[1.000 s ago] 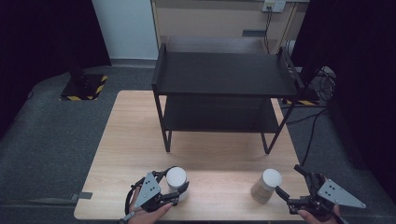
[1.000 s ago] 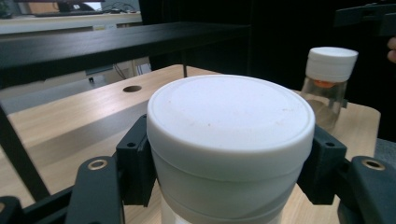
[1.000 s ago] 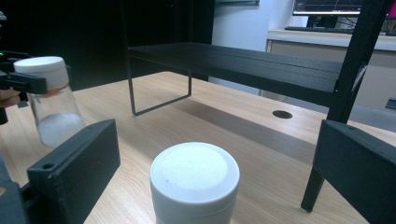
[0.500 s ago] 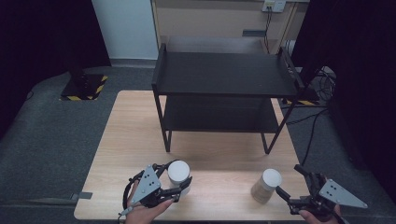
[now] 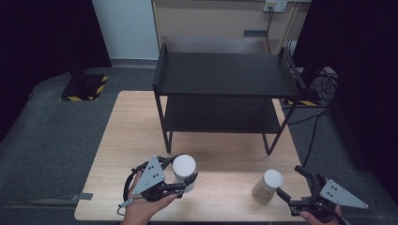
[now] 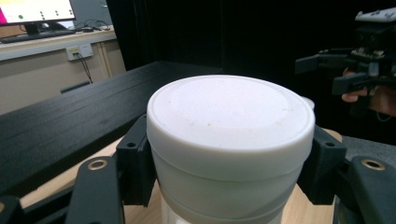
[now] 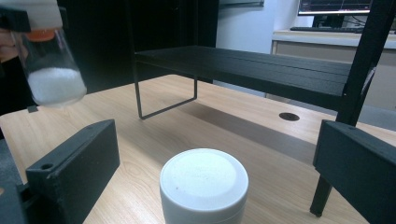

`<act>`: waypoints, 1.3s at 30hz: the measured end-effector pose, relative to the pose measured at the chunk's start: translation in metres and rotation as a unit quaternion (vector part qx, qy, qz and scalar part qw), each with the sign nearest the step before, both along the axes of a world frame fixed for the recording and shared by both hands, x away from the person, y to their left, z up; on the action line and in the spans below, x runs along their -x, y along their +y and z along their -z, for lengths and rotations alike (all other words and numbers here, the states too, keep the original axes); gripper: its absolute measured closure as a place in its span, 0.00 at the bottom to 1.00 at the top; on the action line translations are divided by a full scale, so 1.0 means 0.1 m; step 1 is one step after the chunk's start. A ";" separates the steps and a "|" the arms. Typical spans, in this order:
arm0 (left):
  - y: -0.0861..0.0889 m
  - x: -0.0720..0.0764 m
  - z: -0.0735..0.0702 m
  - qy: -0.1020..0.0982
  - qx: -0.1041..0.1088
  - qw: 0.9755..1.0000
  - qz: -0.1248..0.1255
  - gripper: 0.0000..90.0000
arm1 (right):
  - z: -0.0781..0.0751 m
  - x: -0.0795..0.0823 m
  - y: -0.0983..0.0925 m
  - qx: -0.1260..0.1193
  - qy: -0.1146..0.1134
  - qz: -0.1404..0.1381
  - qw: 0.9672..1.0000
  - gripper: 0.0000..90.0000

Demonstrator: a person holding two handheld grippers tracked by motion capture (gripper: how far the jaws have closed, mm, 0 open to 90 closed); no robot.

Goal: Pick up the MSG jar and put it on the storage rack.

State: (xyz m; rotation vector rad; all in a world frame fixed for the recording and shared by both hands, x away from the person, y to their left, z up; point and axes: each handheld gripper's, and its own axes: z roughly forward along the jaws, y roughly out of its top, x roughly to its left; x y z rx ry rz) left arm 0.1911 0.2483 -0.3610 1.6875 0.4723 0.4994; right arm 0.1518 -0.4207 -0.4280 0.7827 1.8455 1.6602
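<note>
Your left gripper (image 5: 185, 176) is clamped on the white-lidded jar (image 5: 183, 168), holding it clear above the wooden table (image 5: 131, 131), in front of the black shelf rack (image 5: 225, 75). Your right gripper (image 5: 291, 185) stands wide, nothing gripped, just beside a second white-lidded jar (image 5: 267, 186) standing upright on the table.

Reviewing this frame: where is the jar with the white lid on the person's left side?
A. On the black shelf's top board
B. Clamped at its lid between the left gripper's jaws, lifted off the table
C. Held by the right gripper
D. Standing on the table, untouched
B: the left gripper is shut on the left jar at its lid, and the right gripper view shows it hanging above the table.
</note>
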 end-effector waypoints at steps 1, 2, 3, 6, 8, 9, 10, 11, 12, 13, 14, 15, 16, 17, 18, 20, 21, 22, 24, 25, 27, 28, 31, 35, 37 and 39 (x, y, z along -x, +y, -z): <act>0.00 -0.01 -0.04 -0.001 0.000 1.000 0.001 0.37 | 0.00 0.00 0.00 0.000 0.000 0.000 1.000 0.01; 0.01 -0.03 -0.10 -0.001 0.004 1.000 0.005 0.37 | 0.00 0.00 0.00 0.000 0.001 -0.001 1.000 0.01; 0.01 -0.03 -0.10 -0.001 0.004 1.000 0.005 0.37 | 0.00 0.00 0.00 0.000 0.001 -0.001 1.000 0.01; 0.02 -0.07 -0.21 -0.001 0.007 1.000 0.011 0.37 | 0.00 0.00 -0.01 -0.001 0.001 -0.001 1.000 0.01; 0.02 -0.09 -0.28 -0.003 0.006 1.000 0.014 0.37 | 0.00 0.00 -0.01 -0.002 0.000 0.000 1.000 0.01; 0.02 -0.11 -0.33 -0.003 0.006 1.000 0.018 0.37 | 0.00 0.00 -0.01 -0.002 0.000 0.000 1.000 0.01; 0.02 -0.11 -0.34 -0.002 0.006 1.000 0.019 0.37 | 0.00 0.00 -0.02 -0.002 -0.001 0.000 1.000 0.01; 0.02 -0.13 -0.39 -0.002 0.005 1.000 0.023 0.37 | -0.01 0.00 -0.02 -0.002 -0.001 0.000 1.000 0.01; 0.01 -0.15 -0.42 -0.001 0.004 1.000 0.026 0.37 | -0.01 0.00 -0.02 -0.003 -0.001 0.000 1.000 0.01; 0.01 -0.16 -0.46 -0.001 0.003 1.000 0.028 0.37 | -0.01 0.00 -0.02 -0.002 -0.001 0.000 1.000 0.01; 0.01 -0.18 -0.50 0.000 0.002 0.999 0.033 0.37 | -0.01 0.00 -0.02 -0.003 -0.001 0.000 1.000 0.01; 0.01 -0.21 -0.53 0.003 0.004 0.999 0.036 0.37 | -0.01 0.00 -0.02 -0.002 -0.001 0.000 1.000 0.01; 0.02 -0.24 -0.56 0.009 0.011 0.999 0.039 0.37 | -0.01 0.00 -0.02 -0.002 0.000 0.000 1.000 0.01; 0.02 -0.26 -0.59 0.011 0.015 0.999 0.042 0.37 | 0.00 0.00 -0.02 -0.002 0.000 0.000 1.000 0.01; 0.02 -0.28 -0.61 0.011 0.016 0.999 0.045 0.37 | 0.00 0.00 -0.02 -0.003 0.000 0.000 1.000 0.01; 0.02 -0.30 -0.68 0.006 0.013 0.999 0.047 0.37 | -0.01 0.00 -0.02 -0.002 0.000 0.000 1.000 0.01; 0.01 -0.31 -0.72 0.003 0.010 0.999 0.047 0.37 | -0.01 0.00 -0.02 -0.003 0.000 0.000 1.000 0.01; 0.01 -0.33 -0.75 0.001 0.009 0.999 0.048 0.37 | -0.01 0.00 -0.02 -0.003 0.000 0.000 1.000 0.01; 0.01 -0.36 -0.80 -0.001 0.011 0.999 0.052 0.37 | -0.01 0.00 -0.02 -0.003 0.000 0.000 1.000 0.01; 0.01 -0.38 -0.82 -0.001 0.012 0.998 0.054 0.37 | -0.01 0.01 -0.02 -0.003 0.000 0.000 1.000 0.01; 0.01 -0.41 -0.88 0.000 0.013 0.998 0.058 0.37 | -0.01 0.01 -0.03 -0.004 0.000 0.000 1.000 0.01; 0.01 -0.42 -0.91 -0.001 0.011 0.998 0.059 0.37 | -0.01 0.01 -0.03 -0.004 0.000 0.001 1.000 0.01; 0.00 -0.46 -1.00 0.000 0.009 0.998 0.060 0.37 | -0.01 0.01 -0.03 -0.004 -0.001 0.002 1.000 0.01; 0.00 -0.52 -1.12 0.001 0.008 0.998 0.062 0.37 | -0.01 0.01 -0.04 -0.004 0.001 0.001 1.000 0.01; -0.01 -0.54 -1.19 0.000 0.006 0.998 0.061 0.37 | -0.01 0.00 -0.04 -0.004 0.001 -0.001 1.000 0.01; -0.02 -0.57 -1.26 0.000 0.006 0.998 0.060 0.37 | -0.01 0.00 -0.03 -0.004 0.002 -0.003 1.000 0.01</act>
